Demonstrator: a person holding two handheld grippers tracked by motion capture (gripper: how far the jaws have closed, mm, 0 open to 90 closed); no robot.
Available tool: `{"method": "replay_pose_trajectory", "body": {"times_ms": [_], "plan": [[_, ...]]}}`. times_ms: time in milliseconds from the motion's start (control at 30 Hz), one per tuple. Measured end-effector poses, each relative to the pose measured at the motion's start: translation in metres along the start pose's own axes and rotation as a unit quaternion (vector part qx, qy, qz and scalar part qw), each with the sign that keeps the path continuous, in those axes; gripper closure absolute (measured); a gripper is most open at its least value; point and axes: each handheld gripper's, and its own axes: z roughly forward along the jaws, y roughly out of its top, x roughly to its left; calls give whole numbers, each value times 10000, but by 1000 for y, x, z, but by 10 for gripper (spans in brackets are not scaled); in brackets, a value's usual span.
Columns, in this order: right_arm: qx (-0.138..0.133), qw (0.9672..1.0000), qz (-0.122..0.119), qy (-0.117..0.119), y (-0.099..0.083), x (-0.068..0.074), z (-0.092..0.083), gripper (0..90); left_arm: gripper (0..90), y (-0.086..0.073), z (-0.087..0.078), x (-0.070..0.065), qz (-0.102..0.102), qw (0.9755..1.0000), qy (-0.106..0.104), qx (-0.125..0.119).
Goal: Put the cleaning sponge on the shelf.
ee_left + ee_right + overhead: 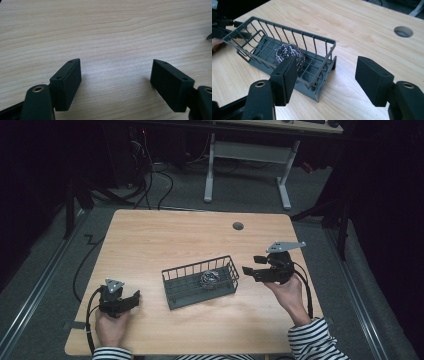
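On the wooden bench, a light, springy steel-wool scourer sat in a stiff wire basket, best pinched mid-ball, both grippers' fingers apart and empty.

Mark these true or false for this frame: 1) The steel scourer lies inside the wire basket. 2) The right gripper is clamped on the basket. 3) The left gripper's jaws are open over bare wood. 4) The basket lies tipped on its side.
1) True: the steel scourer sits on the floor of the wire basket.
2) False: the right gripper has open jaws and is apart from the basket, with nothing between them.
3) True: the left gripper is open over the table.
4) False: it stands upright, opening upward.
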Motion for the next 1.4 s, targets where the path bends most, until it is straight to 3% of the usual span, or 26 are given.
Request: {"method": "replay_pose_trajectory", "body": {"times_ms": [467,933,1400], "plan": [[-260,9993,82,-254,-11,-10,-29,346,250,0,0,0,2,10000,-4,2],[-345,9971,534,-425,-44,-28,-49,345,251,0,0,0,3,10000,-1,1],[-425,9936,866,-591,-75,-41,-57,349,250,0,0,0,6,10000,0,2]]}}
